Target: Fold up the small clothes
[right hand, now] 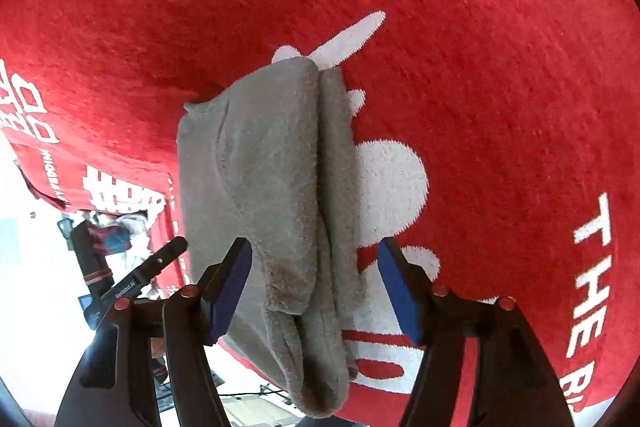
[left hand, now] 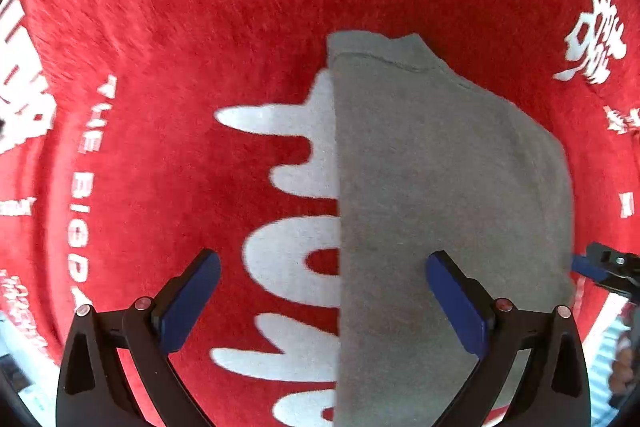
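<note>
A small grey garment (left hand: 440, 195) lies folded on a red cloth with white lettering (left hand: 200, 27). In the left wrist view its straight folded edge runs down the middle. My left gripper (left hand: 324, 279) is open above that edge, its right finger over the grey fabric and its left finger over the red cloth. In the right wrist view the grey garment (right hand: 272, 187) shows as stacked layers with a seam down the middle. My right gripper (right hand: 316, 267) is open and straddles its near end without holding it.
The red cloth (right hand: 480, 67) covers the work surface and ends at a front edge at lower left in the right wrist view. The other gripper's tip (right hand: 160, 259) shows there, beyond the edge. My right gripper's tip (left hand: 604, 267) shows at the right in the left wrist view.
</note>
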`<control>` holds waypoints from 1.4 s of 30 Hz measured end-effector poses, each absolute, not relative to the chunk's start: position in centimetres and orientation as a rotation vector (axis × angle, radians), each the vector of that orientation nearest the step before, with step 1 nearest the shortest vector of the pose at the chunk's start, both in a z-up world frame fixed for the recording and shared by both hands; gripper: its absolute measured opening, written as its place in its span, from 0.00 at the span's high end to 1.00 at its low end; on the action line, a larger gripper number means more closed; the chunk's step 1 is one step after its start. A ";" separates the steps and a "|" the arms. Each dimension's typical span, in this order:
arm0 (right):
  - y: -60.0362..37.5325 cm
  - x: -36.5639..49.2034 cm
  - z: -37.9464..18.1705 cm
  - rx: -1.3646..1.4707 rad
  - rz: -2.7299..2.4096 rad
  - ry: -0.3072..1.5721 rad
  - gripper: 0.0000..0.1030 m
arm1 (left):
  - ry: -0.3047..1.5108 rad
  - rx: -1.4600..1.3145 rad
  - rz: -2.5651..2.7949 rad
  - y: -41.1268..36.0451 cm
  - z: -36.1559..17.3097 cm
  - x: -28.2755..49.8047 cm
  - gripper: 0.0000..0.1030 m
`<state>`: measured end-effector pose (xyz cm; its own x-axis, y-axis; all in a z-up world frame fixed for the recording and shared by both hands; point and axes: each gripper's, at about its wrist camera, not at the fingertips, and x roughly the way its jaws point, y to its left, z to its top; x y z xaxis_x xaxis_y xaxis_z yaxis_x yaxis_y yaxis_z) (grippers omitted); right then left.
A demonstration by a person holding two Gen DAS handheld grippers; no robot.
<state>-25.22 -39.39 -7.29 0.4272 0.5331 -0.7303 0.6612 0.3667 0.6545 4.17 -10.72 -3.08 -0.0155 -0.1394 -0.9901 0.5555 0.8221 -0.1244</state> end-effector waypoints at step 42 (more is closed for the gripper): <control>-31.1 -19.0 -4.1 1.433 0.233 1.057 0.66 | 1.485 0.047 -0.890 -5.8 -0.1 4.1 0.51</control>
